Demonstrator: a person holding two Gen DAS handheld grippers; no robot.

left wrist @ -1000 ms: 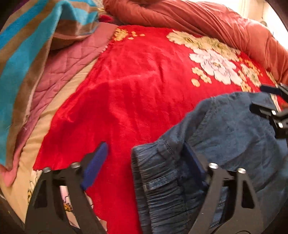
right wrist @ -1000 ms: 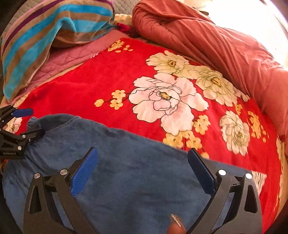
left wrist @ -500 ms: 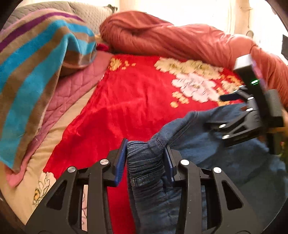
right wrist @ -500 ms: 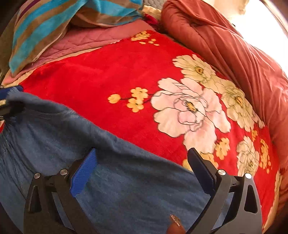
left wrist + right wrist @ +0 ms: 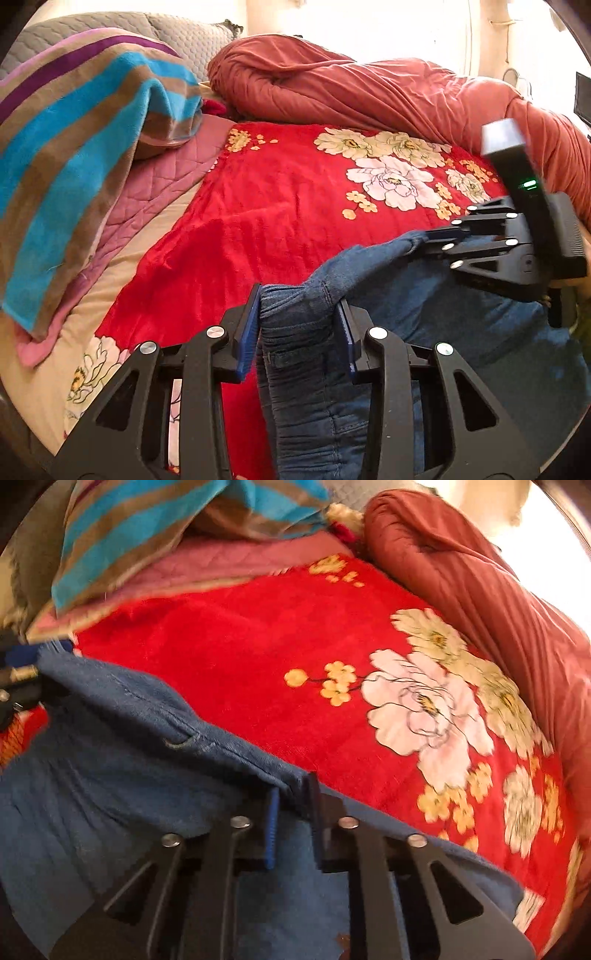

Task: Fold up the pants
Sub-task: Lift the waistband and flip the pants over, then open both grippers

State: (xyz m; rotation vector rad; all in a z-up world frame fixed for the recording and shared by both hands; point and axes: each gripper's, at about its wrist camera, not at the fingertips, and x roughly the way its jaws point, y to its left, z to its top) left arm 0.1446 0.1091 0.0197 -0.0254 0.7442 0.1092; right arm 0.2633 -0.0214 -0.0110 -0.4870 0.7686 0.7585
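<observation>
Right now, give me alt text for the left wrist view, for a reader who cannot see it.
The left gripper is shut on the gathered waistband of blue denim pants, while the right gripper pinches the same edge farther right. Beyond lie a red floral blanket, a rust-colored duvet and a striped towel.

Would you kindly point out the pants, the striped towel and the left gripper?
pants point(image 5: 461, 325): left wrist view, on the flat denim.
striped towel point(image 5: 74, 125): left wrist view, on a blue stripe.
left gripper point(image 5: 297, 328): left wrist view, midway between its fingertips, over the clamped waistband.
</observation>
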